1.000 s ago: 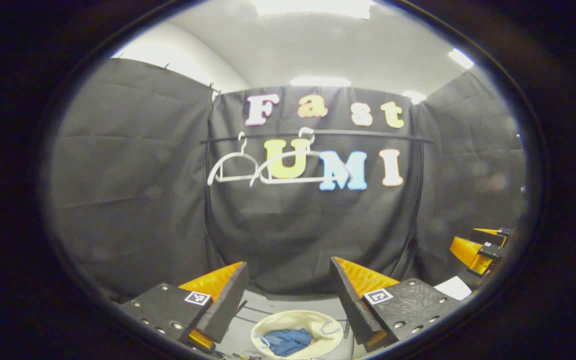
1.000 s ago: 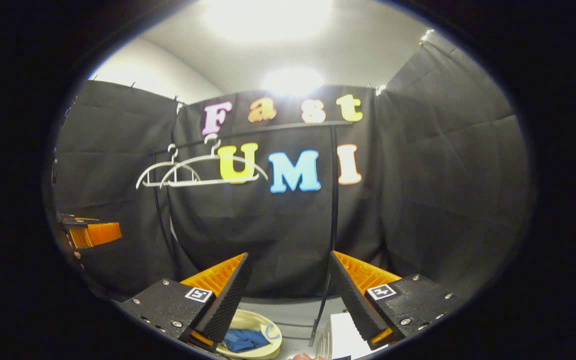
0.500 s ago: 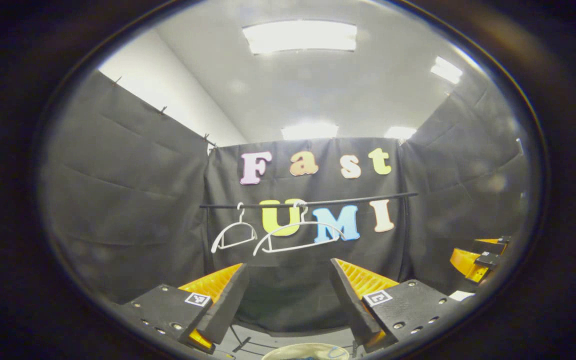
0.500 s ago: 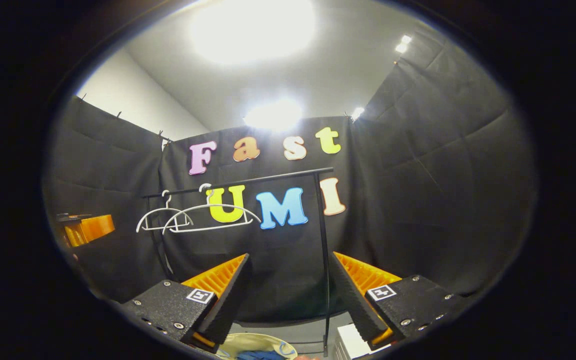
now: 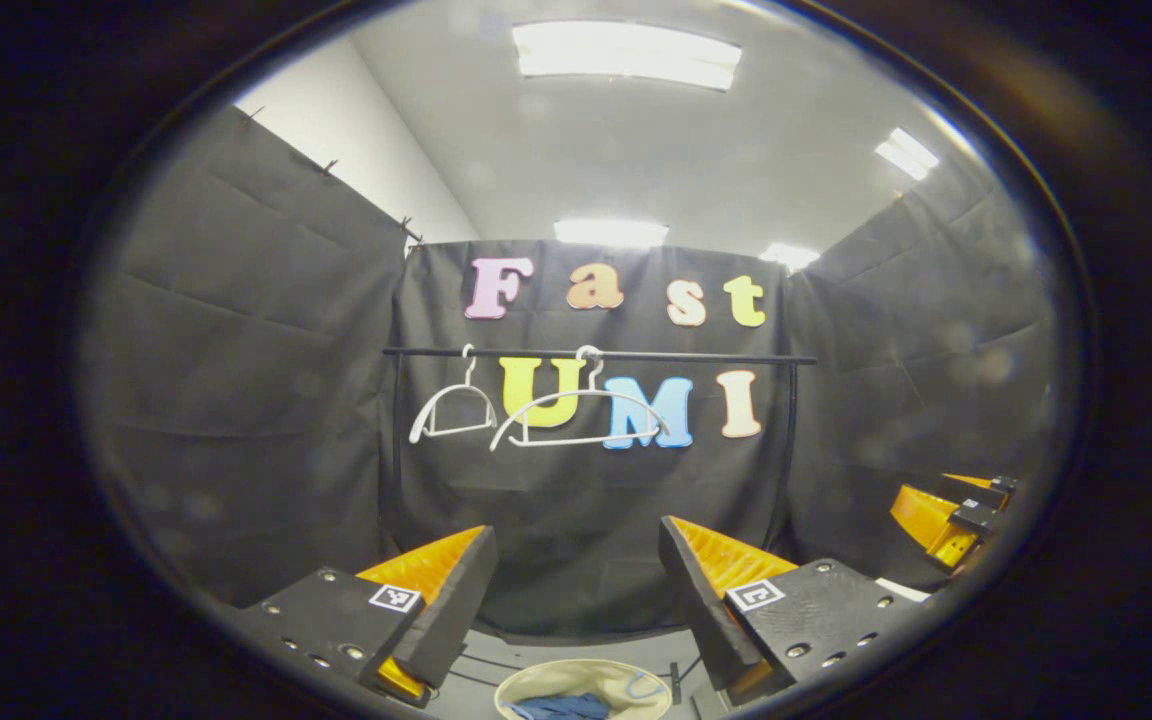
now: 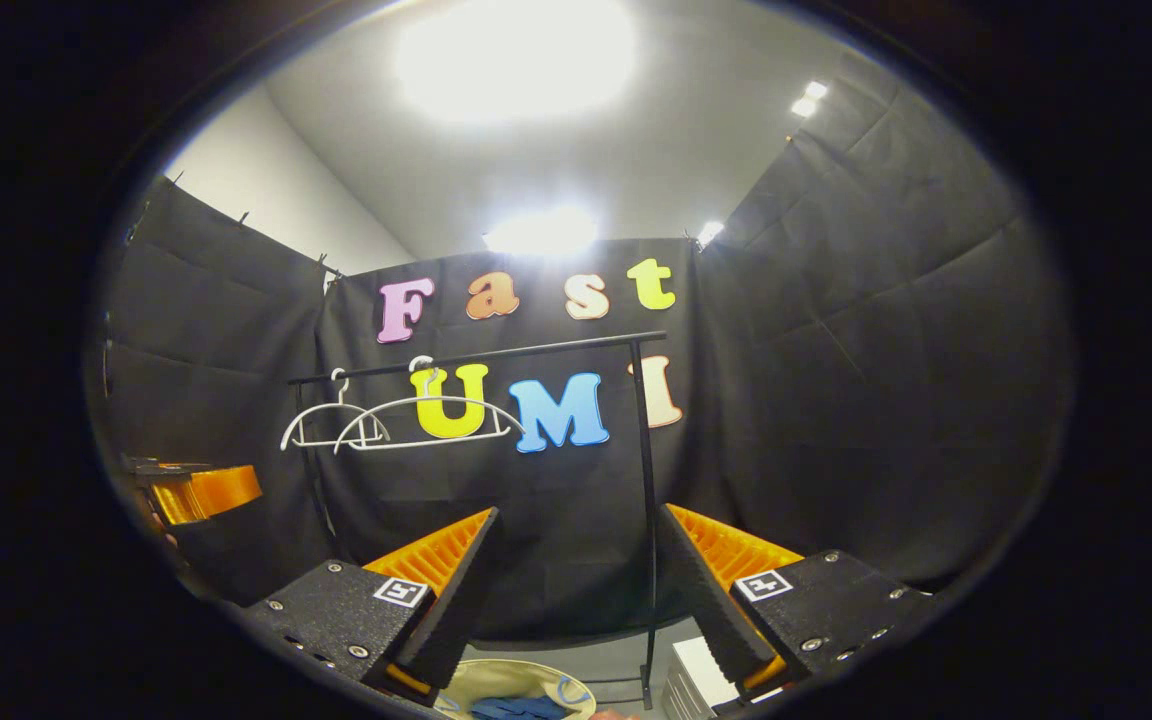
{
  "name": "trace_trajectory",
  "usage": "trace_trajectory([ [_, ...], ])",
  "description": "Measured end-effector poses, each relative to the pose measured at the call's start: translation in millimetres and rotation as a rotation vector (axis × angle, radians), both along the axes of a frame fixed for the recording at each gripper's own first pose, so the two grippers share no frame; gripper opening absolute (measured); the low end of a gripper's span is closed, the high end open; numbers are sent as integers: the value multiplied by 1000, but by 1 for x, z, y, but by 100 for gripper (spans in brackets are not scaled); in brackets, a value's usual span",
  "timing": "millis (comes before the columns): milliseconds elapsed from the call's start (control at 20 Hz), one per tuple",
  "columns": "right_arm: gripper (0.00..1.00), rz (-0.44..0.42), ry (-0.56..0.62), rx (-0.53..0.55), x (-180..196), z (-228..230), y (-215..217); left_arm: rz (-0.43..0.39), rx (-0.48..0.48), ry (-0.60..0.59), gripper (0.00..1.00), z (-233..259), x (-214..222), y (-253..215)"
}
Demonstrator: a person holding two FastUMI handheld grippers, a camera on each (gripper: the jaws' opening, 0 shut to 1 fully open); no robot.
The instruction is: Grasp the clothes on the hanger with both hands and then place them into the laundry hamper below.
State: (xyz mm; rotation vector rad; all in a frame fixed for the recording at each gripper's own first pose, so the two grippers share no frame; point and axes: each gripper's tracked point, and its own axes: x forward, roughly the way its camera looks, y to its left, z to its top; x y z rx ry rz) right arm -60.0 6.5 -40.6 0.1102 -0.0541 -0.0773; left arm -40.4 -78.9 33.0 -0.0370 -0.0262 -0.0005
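Left gripper view: the left gripper [image 5: 576, 590] is raised in the booth with its two fingers spread wide apart and nothing between them. Ahead, a black clothes rail [image 5: 596, 354] spans the back wall and carries two bare white hangers, a smaller hanger [image 5: 453, 410] to the left and a larger hanger [image 5: 579, 415] beside it, their outlines overlapping slightly. Below and between the fingers, at the bottom edge, stands the cream laundry hamper [image 5: 536, 680] with the blue clothes [image 5: 561, 706] lying inside it. The right gripper [image 5: 946, 508] appears at the far right edge, orange and black; from this angle its opening cannot be judged. Right gripper view: the right gripper [image 6: 576, 590] likewise has its fingers well apart and empty. The rail [image 6: 481, 355] and its right upright post [image 6: 648, 520] stand ahead, with both hangers [image 6: 426, 420] toward the rail's left end. The hamper [image 6: 496, 685] sits low at the bottom edge, holding the blue clothes [image 6: 511, 708]. The left gripper [image 6: 198, 490] shows at the left edge.
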Motion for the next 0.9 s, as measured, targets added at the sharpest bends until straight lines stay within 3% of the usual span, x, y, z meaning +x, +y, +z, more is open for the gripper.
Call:
trace_trajectory([
  [50, 95, -9, 9, 4, 1, -2, -2, 8, 3, -4, 93, -1, 2, 6],
  [200, 95, -35, 30, 10, 9, -4, -7, 30, 3, -9, 93, -2, 8, 26],
  [250, 91, -40, 30, 6, 12, -3, -7, 29, 0, -9, 93, -3, 8, 31],
  [300, 95, -47, 26, -6, 14, 0, -7, 27, -2, -9, 93, -5, 8, 37],
  [550, 95, -51, 15, -47, 15, 10, -1, 40, 17, 22, 93, -18, 7, 68],
  [600, 91, -46, 14, -45, 15, 11, 1, 47, 26, 31, 93, -21, 8, 73],
  [750, 95, -64, 28, -63, 20, 8, -7, 75, 51, 24, 93, -28, 13, 85],
  [900, 95, -78, 44, -101, 24, 4, -13, 85, 2, 49, 94, -45, 21, 87],
])
